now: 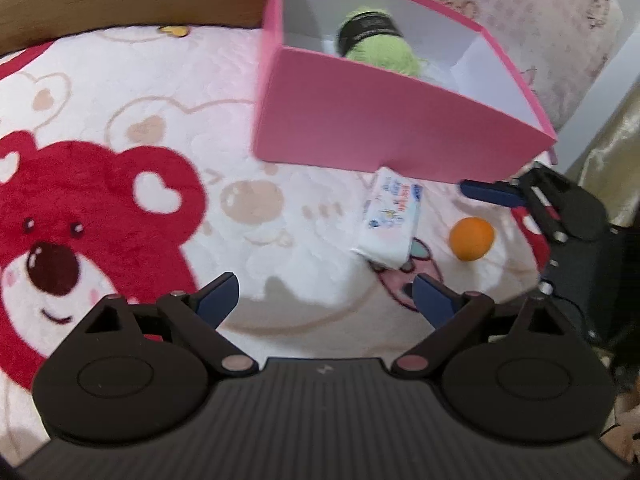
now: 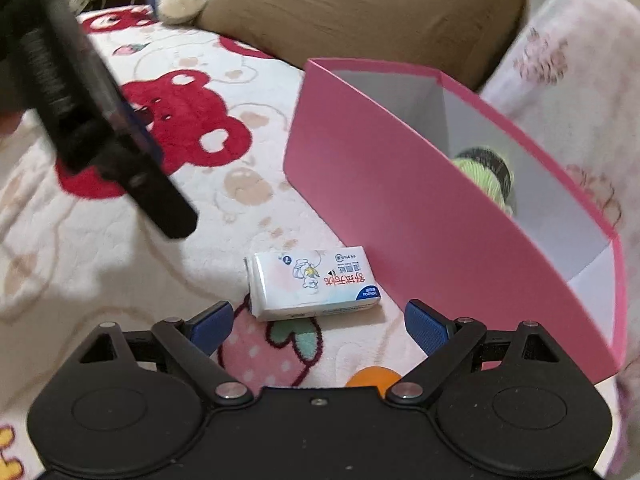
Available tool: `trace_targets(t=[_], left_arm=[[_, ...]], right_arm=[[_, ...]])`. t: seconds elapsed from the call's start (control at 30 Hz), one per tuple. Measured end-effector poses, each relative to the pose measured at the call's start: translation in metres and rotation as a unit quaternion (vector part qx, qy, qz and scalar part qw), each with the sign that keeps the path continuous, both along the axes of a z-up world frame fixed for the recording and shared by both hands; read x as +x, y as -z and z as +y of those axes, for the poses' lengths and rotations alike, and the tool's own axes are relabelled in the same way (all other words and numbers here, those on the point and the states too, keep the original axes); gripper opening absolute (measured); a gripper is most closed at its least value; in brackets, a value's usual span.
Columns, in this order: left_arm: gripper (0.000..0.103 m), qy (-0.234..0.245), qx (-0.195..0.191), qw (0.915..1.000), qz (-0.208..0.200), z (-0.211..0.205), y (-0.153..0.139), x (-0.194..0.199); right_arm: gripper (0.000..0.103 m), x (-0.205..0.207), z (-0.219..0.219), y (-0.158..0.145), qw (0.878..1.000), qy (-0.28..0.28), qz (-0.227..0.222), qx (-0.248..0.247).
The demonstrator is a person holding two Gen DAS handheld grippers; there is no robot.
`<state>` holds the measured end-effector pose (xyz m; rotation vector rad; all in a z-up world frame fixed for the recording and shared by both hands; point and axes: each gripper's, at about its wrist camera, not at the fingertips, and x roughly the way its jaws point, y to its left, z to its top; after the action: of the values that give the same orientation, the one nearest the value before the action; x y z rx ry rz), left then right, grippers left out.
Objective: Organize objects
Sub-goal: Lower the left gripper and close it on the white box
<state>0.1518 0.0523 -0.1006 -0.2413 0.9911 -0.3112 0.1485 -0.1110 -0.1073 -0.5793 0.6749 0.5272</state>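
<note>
A bear-print blanket (image 1: 120, 128) holds an open pink box (image 1: 380, 128) at 1 o'clock, green yarn (image 1: 376, 46) already inside. A tissue pack (image 2: 312, 282) and orange ball (image 1: 471, 238) remain outside. Left gripper (image 1: 326, 298) and right gripper (image 2: 318, 322) hover open, empty.

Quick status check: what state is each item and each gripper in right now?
Box: open, upright on the blanket.
Yarn: inside the box.
Tissue pack: lying flat on the blanket, outside the box, ungripped.
Orange ball: on the blanket beside the pack, ungripped.
Left gripper: open, empty.
Right gripper: open, empty, pack just ahead of it.
</note>
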Motion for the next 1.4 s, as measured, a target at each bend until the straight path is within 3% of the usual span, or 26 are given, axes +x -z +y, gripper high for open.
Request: trace_targets(t=[0.13, 0.27, 0.37, 0.43, 0.53, 0.7, 0.97, 1.17, 1.4], left_arm=[[0.092, 0.006, 0.003, 0.9995, -0.03, -0.013, -0.002, -0.002], [0.089, 0.008, -0.017, 0.9996, -0.019, -0.022, 0.003, 0.005], [0.08, 0.009, -0.024, 0.9996, -0.013, -0.028, 0.011, 0.012], [0.067, 0.005, -0.032, 0.9995, -0.003, -0.03, 0.019, 0.019], [0.058, -0.004, -0.062, 0.9979, 0.02, -0.03, 0.033, 0.028], [0.05, -0.005, -0.096, 0.9949, 0.03, -0.026, 0.044, 0.036], [0.047, -0.032, -0.113, 0.9923, 0.039, -0.027, 0.05, 0.042], [0.047, -0.04, -0.125, 0.9907, 0.036, -0.032, 0.051, 0.038], [0.047, -0.052, -0.14, 0.9876, 0.048, -0.031, 0.051, 0.032]], right_arm=[[0.094, 0.004, -0.006, 0.0, 1.0, 0.004, 0.007, 0.029], [0.094, 0.009, -0.009, 0.004, 0.999, -0.003, 0.017, 0.038], [0.094, 0.017, -0.009, 0.009, 0.999, -0.008, 0.029, 0.036], [0.094, 0.022, -0.009, 0.012, 0.999, -0.016, 0.033, 0.033], [0.094, 0.031, -0.014, 0.014, 0.998, -0.015, 0.042, 0.045], [0.093, 0.035, -0.025, 0.022, 0.995, -0.029, 0.059, 0.071], [0.093, 0.046, -0.016, 0.029, 0.995, -0.038, 0.065, 0.065], [0.086, 0.043, -0.017, 0.026, 0.994, -0.039, 0.068, 0.078], [0.086, 0.026, -0.016, 0.021, 0.993, -0.033, 0.079, 0.079]])
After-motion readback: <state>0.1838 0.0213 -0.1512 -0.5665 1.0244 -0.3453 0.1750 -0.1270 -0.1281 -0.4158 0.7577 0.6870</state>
